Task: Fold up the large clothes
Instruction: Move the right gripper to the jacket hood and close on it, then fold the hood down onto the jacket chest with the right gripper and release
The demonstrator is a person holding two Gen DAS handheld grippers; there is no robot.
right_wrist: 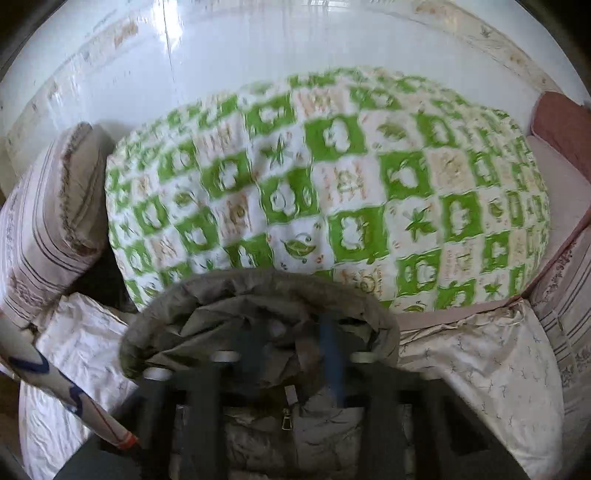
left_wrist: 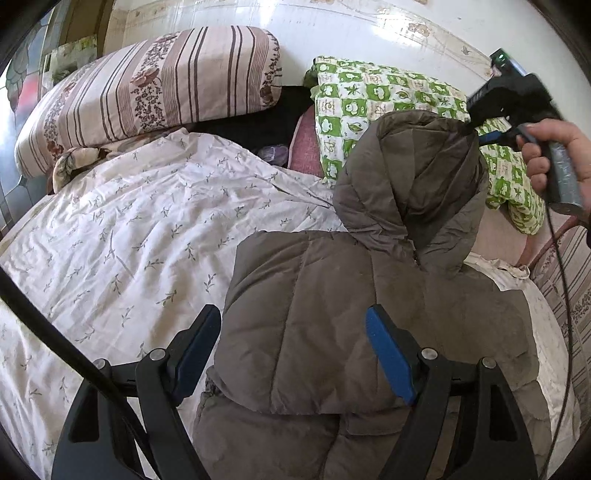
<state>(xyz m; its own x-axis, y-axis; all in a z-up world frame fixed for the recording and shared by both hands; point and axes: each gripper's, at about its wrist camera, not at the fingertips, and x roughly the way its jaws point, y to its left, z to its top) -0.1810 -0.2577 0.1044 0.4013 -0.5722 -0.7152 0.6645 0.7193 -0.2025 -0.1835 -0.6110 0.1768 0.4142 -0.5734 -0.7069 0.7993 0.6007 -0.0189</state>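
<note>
Your brown jacket (left_wrist: 332, 332) lies folded on the white sheet (left_wrist: 129, 229), its hood (left_wrist: 417, 173) lifted upright. Your right gripper (left_wrist: 471, 127) is clenched on the hood's top edge. Your left gripper (left_wrist: 291, 354) hangs over the jacket's body with its jaws wide apart, grasping nothing. Behind the hood sits a green checked quilt (right_wrist: 332, 177), with a striped pillow (left_wrist: 147, 92) to its left.

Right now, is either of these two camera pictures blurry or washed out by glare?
Right wrist view: smeared by motion, the green checked quilt and right gripper soft. Left wrist view: sharp on the brown jacket and left gripper, glare on the white wall. Both bend at the edges.
</note>
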